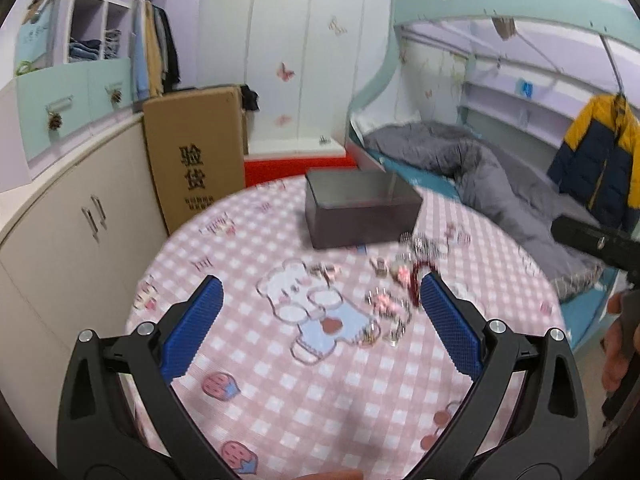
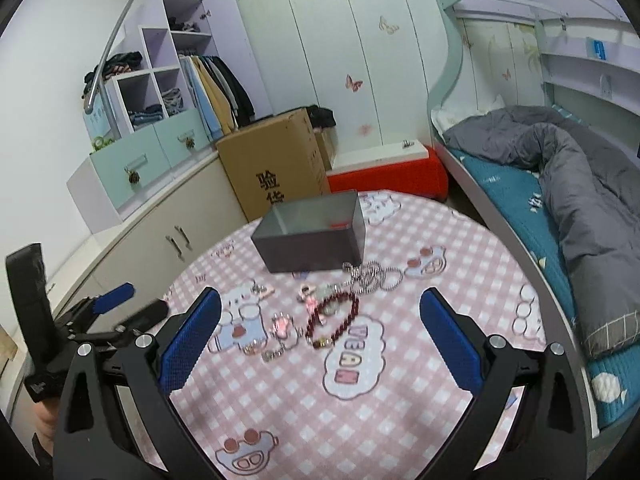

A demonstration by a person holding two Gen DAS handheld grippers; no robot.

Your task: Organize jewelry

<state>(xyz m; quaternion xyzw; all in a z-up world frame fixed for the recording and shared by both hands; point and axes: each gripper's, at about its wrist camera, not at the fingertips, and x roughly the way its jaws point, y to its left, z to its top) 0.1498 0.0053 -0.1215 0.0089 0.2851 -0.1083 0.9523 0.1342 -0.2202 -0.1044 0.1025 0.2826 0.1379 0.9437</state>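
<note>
Several jewelry pieces lie on a round table with a pink checked cloth (image 2: 400,420): a dark red bead bracelet (image 2: 332,320), a silver ball chain (image 2: 374,276), small pink and silver pieces (image 2: 282,326). An open dark grey box (image 2: 312,236) stands behind them; it also shows in the left wrist view (image 1: 360,208). My right gripper (image 2: 320,334) is open above the table, in front of the bracelet. My left gripper (image 1: 320,316) is open and empty, with the blurred jewelry (image 1: 390,300) near its right finger. The left gripper also shows at the left of the right wrist view (image 2: 132,300).
A cardboard box (image 2: 276,160) and a low cabinet (image 2: 160,220) stand left of the table. A red bench (image 2: 392,176) is behind it. A bed with a grey quilt (image 2: 580,184) is on the right. A yellow and navy jacket (image 1: 600,156) hangs there.
</note>
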